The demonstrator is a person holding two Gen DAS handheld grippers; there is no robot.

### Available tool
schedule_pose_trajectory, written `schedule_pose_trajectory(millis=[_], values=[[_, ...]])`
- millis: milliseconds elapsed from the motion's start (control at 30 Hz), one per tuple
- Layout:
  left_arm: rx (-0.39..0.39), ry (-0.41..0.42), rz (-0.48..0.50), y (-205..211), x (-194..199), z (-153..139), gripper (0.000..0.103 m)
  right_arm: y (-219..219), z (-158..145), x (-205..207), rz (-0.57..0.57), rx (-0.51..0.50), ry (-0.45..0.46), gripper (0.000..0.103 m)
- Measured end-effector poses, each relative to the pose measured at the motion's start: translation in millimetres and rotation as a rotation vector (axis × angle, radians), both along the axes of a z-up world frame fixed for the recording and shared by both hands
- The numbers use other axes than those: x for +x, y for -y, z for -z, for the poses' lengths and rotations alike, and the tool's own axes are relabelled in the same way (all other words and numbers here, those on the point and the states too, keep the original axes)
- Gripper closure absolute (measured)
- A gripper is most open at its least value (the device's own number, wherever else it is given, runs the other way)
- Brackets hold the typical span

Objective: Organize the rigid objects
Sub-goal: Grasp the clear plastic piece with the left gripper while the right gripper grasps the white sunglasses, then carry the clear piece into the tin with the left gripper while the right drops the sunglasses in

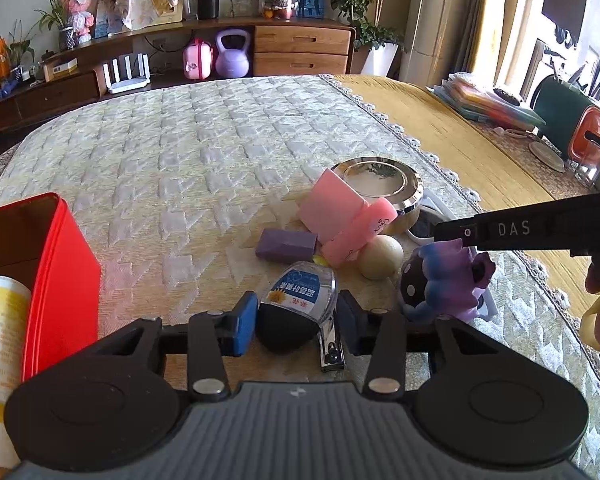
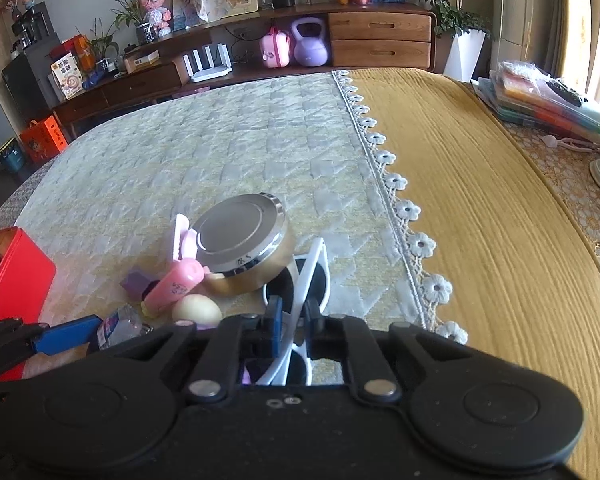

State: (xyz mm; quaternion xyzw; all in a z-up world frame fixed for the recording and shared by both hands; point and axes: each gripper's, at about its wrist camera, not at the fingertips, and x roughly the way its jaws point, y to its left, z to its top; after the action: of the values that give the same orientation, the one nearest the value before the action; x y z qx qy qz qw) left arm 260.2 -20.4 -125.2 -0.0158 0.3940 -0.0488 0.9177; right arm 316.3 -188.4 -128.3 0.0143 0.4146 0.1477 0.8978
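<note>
A pile of small objects lies on the quilted bed cover. My left gripper (image 1: 296, 322) is open around a small bottle (image 1: 296, 304) with a black cap and blue label; its blue pads stand on each side, apart from it. A metal nail clipper (image 1: 332, 346) lies beside the bottle. My right gripper (image 2: 294, 318) is shut on white-framed sunglasses (image 2: 310, 276). A round metal tin (image 2: 244, 240), pink cylinder (image 2: 174, 286), pink card (image 1: 332, 204), purple block (image 1: 287, 245), cream ball (image 1: 381, 257) and purple toy figure (image 1: 448, 280) lie close together.
A red open box (image 1: 60, 264) stands at the left with a yellow-white can (image 1: 0, 336) inside. A yellow bedspread (image 2: 480, 184) lies to the right past a lace edge. A wooden sideboard (image 2: 380, 36) stands behind the bed.
</note>
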Motion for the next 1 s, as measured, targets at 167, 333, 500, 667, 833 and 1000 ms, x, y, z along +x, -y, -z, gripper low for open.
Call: schedule_pose_trajectory(millis=[167,333,500,667,833,1000], values=[[-0.004,-0.011,-0.007,-1,-1,-1,0.061,8,-3,-4,0.020,0.020,0.016,0.099],[-0.019,-0.016,-0.012,-4,-6,-5,0.068,18,-10,-12,0.044,0.030,0.039,0.099],[-0.010,-0.019,-0.002,-4,-10,-8,0.085,26,-19,-25,0.039,0.033,0.055,0.099],[-0.029,-0.029,-0.018,-8,-7,-9,0.085,31,-21,-33,0.039,0.025,0.058,0.099],[-0.037,-0.039,-0.020,-12,-1,-8,0.085,32,-22,-35,0.034,0.031,0.053,0.099],[-0.028,-0.043,-0.024,-13,11,-5,0.085,32,-19,-35,0.029,0.039,0.048,0.099]])
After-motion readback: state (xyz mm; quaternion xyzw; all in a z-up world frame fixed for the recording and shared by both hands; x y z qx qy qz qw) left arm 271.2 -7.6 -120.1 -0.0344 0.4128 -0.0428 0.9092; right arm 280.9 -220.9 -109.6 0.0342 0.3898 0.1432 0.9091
